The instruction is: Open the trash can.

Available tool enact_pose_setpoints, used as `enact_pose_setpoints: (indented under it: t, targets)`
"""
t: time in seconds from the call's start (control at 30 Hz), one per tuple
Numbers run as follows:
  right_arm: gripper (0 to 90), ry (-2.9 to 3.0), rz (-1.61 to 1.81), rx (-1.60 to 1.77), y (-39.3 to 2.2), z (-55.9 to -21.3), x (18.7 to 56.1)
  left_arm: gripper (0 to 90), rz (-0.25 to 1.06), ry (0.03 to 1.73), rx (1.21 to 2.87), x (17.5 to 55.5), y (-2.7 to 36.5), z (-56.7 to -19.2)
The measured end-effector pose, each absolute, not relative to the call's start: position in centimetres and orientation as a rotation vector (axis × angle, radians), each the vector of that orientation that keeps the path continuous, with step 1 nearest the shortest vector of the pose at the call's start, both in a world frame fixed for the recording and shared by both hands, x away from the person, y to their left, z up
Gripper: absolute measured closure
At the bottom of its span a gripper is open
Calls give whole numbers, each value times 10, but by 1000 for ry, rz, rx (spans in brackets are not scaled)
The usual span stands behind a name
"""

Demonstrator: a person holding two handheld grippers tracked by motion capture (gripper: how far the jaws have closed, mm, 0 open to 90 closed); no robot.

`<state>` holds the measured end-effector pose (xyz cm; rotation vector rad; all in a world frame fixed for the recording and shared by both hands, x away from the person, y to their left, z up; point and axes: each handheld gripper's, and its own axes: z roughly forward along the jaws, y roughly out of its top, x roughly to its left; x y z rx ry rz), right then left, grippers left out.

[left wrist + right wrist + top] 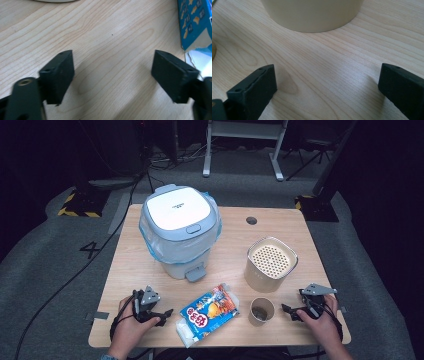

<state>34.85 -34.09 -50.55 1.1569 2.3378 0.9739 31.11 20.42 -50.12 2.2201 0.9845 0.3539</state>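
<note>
Low on the table, left tool [167,312] and right tool [286,310] rest wide, pointing inward, empty.

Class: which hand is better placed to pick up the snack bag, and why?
Left. The left tongs rest open right beside the snack bag; the right tongs sit beyond the cup.

A big white number 4 [90,249] is painted on the grey floor left of the table, and the blue snack bag [209,313] has red round signs with white letters too small to read.
</note>
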Motion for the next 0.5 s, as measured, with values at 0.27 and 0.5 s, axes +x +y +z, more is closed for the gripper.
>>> enact_pose_setpoints:
  t: [0.27,0.5]
  targets:
    - [19,2337,974,1157,-341,-506,348,294,344,974,2265,315,214,-490]
    - [19,2337,974,1157,-341,-506,348,367,279,954,2197,320,224,-465]
